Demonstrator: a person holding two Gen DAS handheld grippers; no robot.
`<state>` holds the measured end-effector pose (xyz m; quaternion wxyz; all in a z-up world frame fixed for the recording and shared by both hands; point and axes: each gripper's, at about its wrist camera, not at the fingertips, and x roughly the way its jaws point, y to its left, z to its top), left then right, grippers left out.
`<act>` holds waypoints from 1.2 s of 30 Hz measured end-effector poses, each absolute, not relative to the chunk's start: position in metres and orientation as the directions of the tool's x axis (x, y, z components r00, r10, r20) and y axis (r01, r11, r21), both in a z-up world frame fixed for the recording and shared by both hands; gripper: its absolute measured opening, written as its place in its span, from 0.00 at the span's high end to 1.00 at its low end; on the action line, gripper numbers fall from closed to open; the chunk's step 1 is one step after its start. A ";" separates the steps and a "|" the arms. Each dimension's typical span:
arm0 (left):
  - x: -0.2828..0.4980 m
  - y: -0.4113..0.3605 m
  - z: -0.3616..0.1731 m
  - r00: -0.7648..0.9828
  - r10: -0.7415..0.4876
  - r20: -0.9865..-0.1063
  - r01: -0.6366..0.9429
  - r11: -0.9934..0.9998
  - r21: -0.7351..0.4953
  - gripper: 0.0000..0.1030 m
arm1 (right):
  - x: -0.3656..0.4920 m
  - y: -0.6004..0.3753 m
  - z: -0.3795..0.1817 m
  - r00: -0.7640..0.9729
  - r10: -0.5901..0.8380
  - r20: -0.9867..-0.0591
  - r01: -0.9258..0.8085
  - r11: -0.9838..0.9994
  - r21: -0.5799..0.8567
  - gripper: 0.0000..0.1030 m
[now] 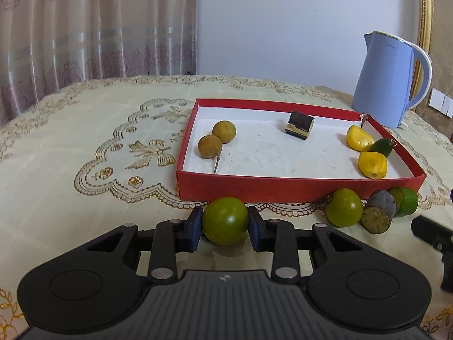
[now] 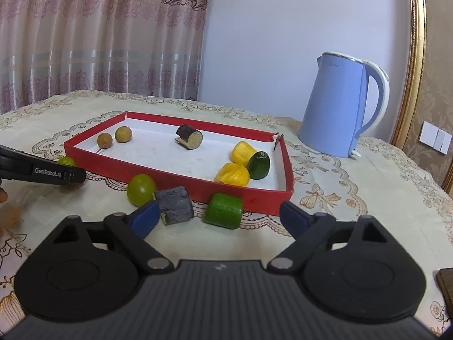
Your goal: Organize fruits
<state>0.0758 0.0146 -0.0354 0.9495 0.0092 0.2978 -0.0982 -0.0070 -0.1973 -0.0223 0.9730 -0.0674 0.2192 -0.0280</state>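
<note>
A cream embroidered tablecloth point(image 1: 85, 130) carries a red tray point(image 1: 297, 189) and one blue kettle point(image 1: 388, 82). In the tray lie two brown fruits point(image 1: 216, 140), two yellow pieces point(image 1: 365, 153), one dark green piece point(image 1: 382, 146) and one dark cylinder point(image 1: 300, 124). The left gripper point(image 1: 225, 222) clamps one green tomato point(image 1: 225, 221) just before the tray. Only the right wrist view shows the right gripper point(image 2: 219, 215) with jaws wide apart around a grey cylinder point(image 2: 175, 204) and green chunk point(image 2: 223, 211); a second tomato point(image 2: 140, 189) sits beside them.

Both views sit low and close over the surface's point(image 1: 85, 130) near edge, facing its far edge and the curtain. The left view looks from farther left. Both share the red tray point(image 1: 297, 189) point(image 2: 175, 175) and blue kettle point(image 1: 385, 82) point(image 2: 331, 107).
</note>
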 end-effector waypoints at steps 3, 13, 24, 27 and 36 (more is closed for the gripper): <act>0.073 0.011 -0.035 0.815 -0.172 -0.554 0.197 0.980 -0.014 0.68 | 0.000 -0.206 -0.024 0.887 -0.090 -0.453 0.032 0.991 -0.134 0.27; 0.075 0.015 -0.036 0.806 -0.179 -0.564 0.195 0.980 -0.033 0.68 | 0.021 -0.213 -0.027 0.863 -0.093 -0.497 0.037 0.992 -0.120 0.49; 0.074 0.011 -0.036 0.809 -0.169 -0.563 0.197 0.980 -0.011 0.68 | 0.045 -0.215 -0.037 0.823 -0.013 -0.568 -0.007 0.999 -0.032 0.69; 0.074 0.010 -0.037 0.807 -0.168 -0.566 0.201 0.980 -0.005 0.68 | 0.045 -0.217 -0.038 0.824 0.000 -0.566 -0.009 1.000 -0.014 0.69; 0.078 0.004 -0.039 0.791 -0.175 -0.586 0.227 0.974 0.016 0.54 | 0.036 -0.211 -0.034 0.823 -0.033 -0.567 -0.016 0.997 -0.082 0.69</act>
